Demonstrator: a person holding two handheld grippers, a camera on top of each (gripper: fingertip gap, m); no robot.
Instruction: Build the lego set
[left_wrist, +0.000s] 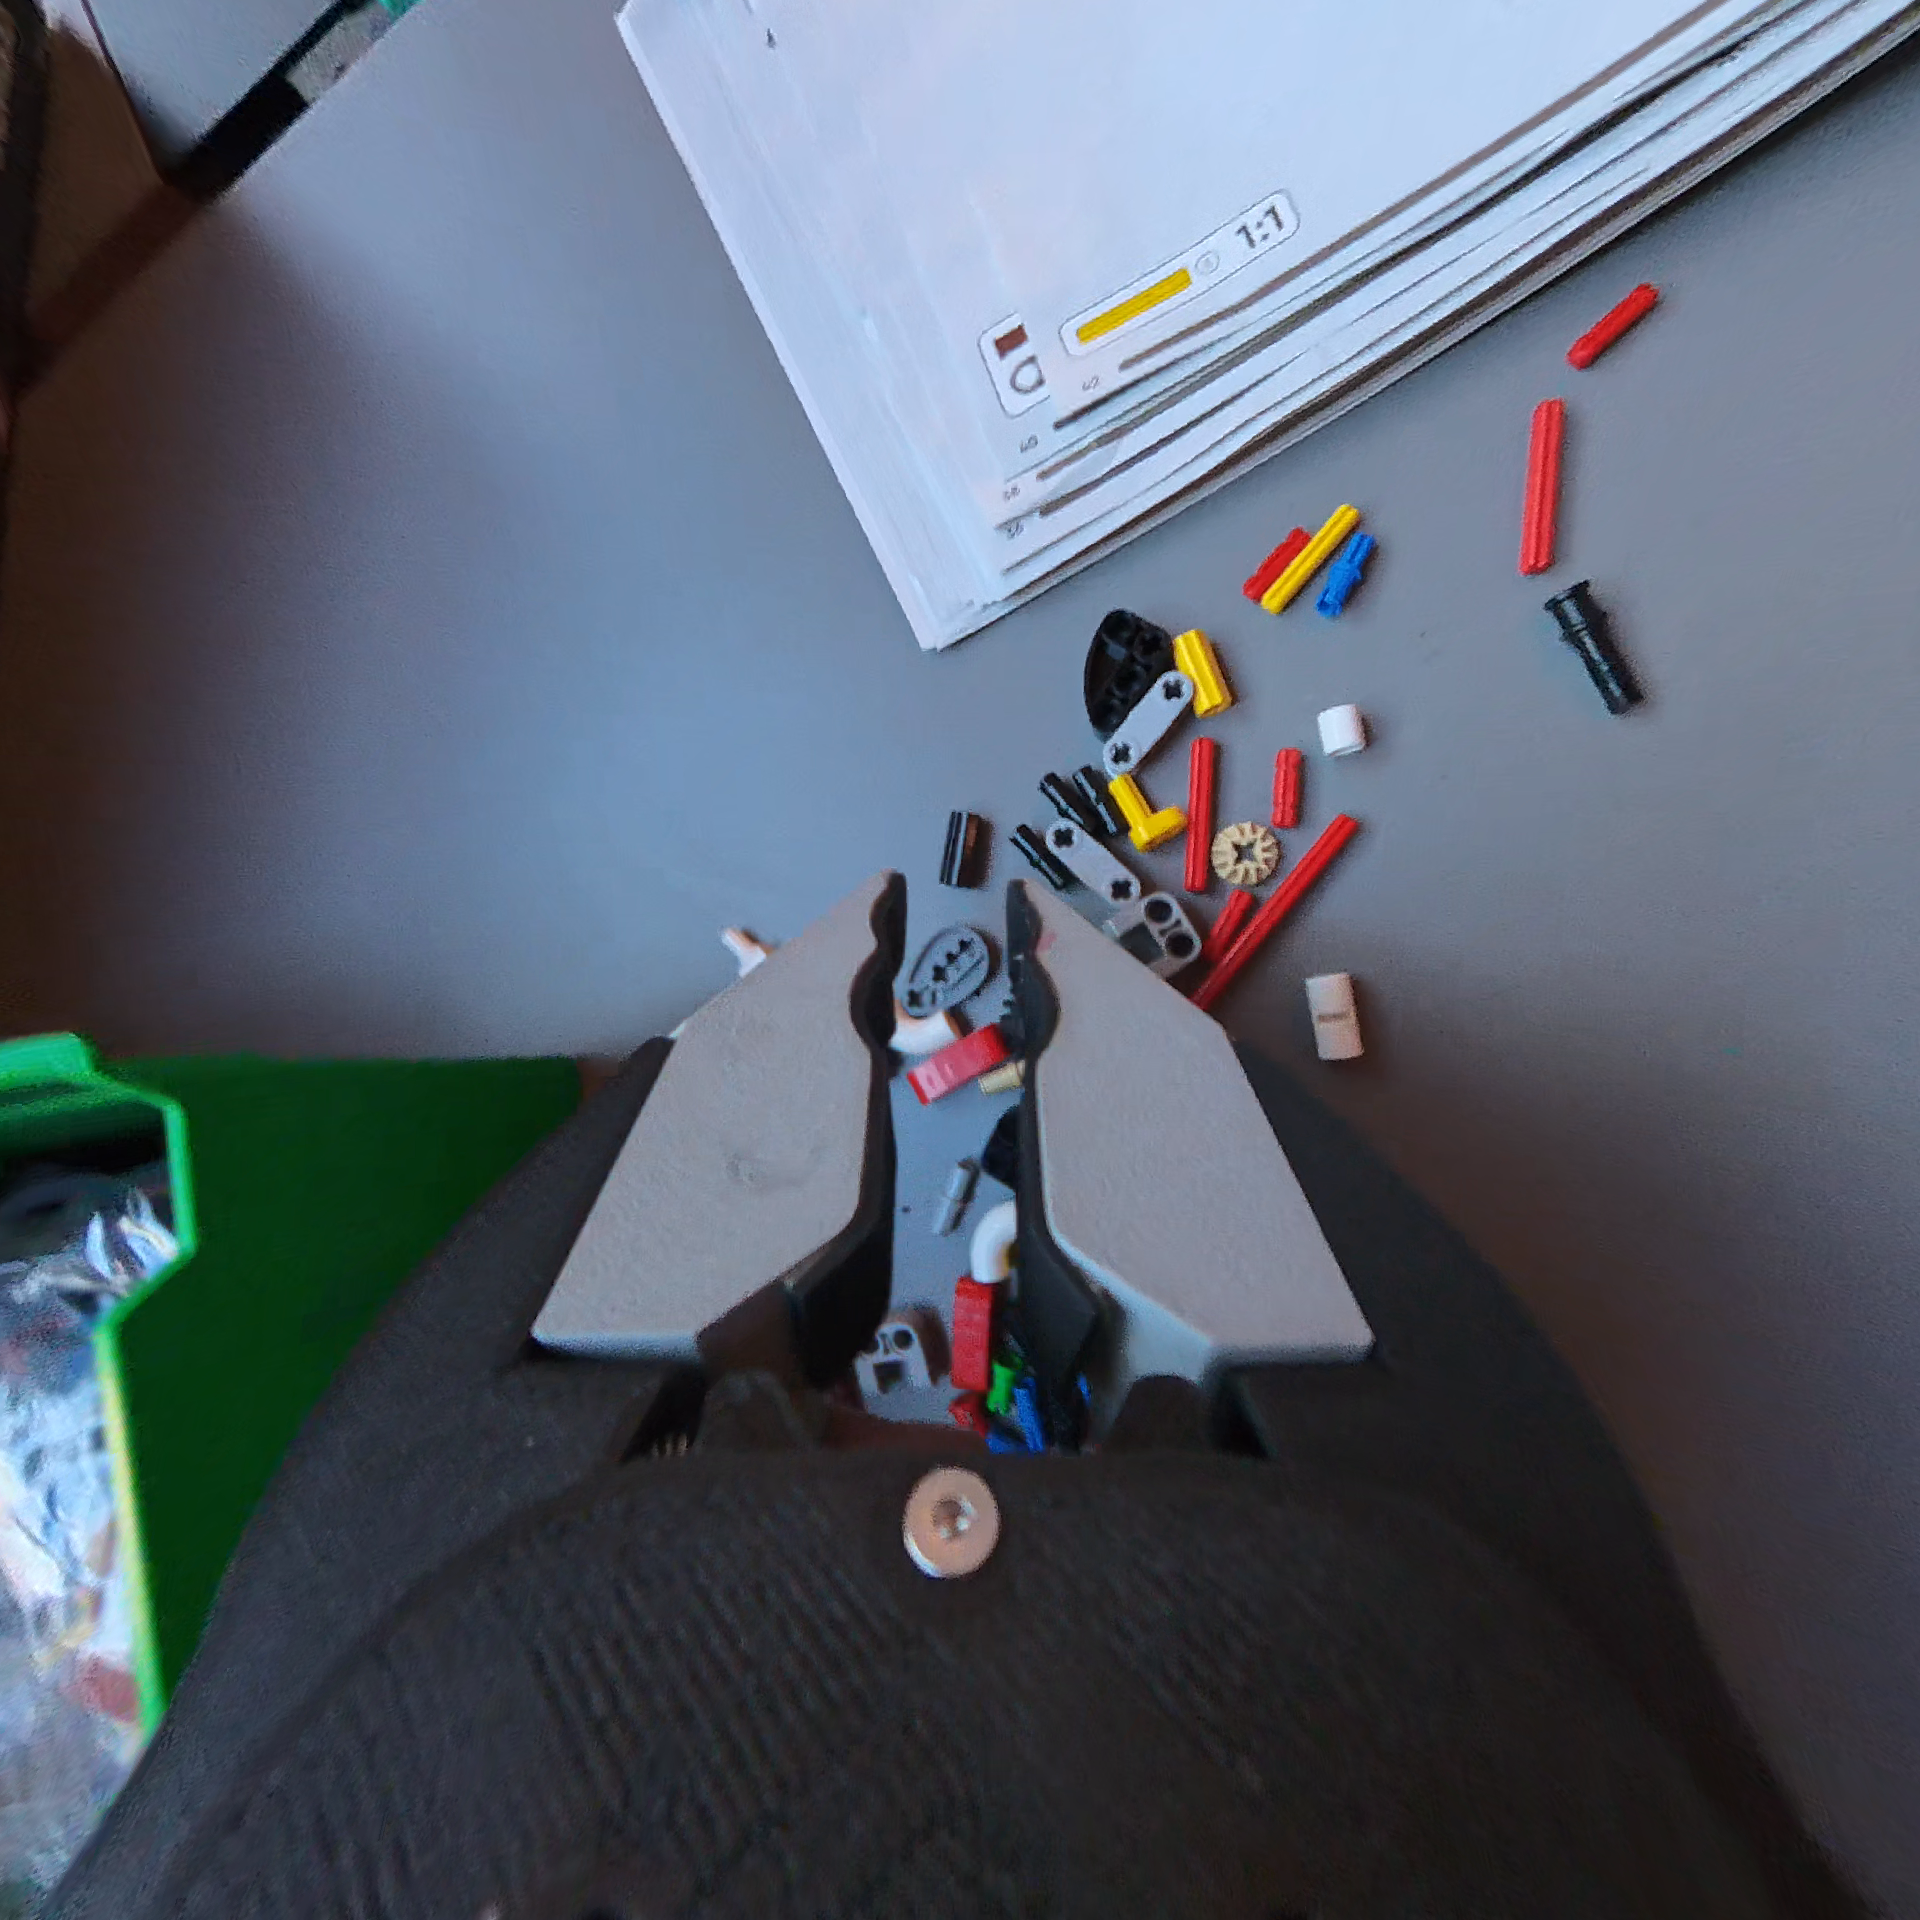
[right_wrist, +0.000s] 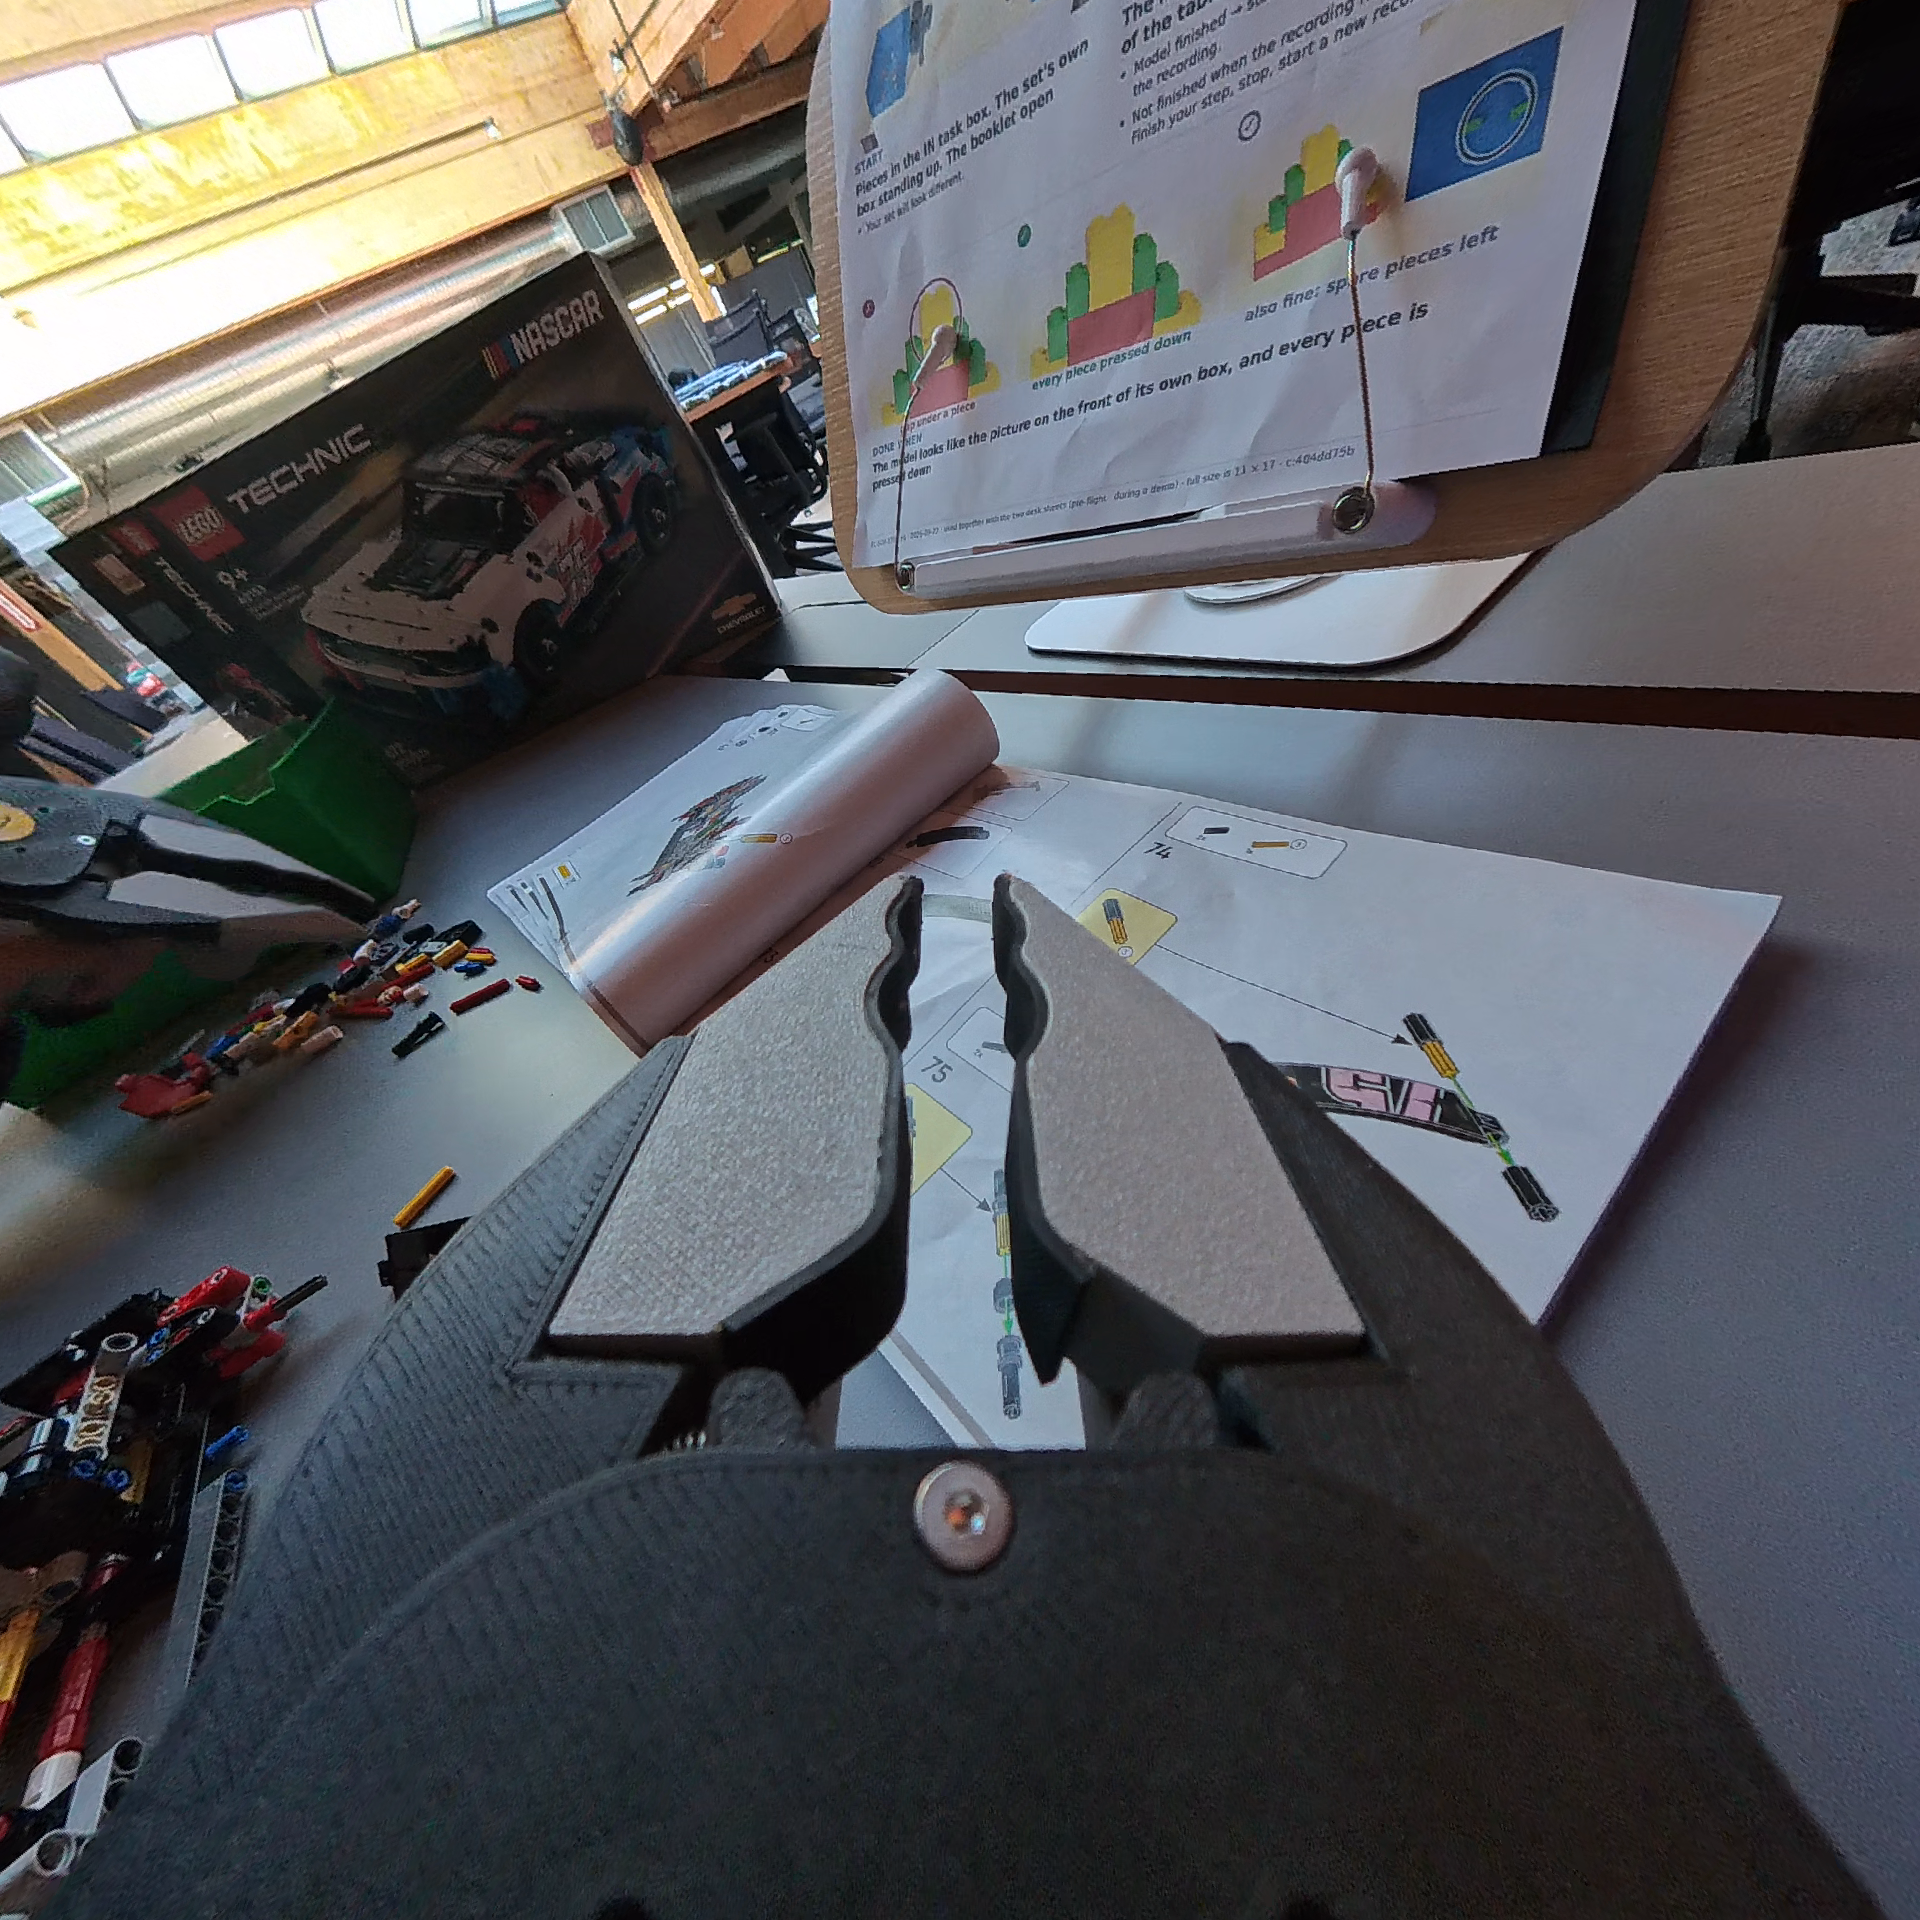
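Left wrist view: the left gripper (left_wrist: 954, 891) hangs over a scatter of small building pieces (left_wrist: 1195, 810) on the grey tabletop (left_wrist: 468, 675), jaws narrowly apart and gripping nothing; a dark grey oval piece (left_wrist: 945, 966) lies between the tips. At 1 o'clock lies a white booklet (left_wrist: 1091, 260); at 8 o'clock, a green bin (left_wrist: 135, 1195). Right wrist view: the right gripper (right_wrist: 957, 889) hovers bare and narrowly parted above the open booklet, a half-built model (right_wrist: 94, 1455) at 8 o'clock.
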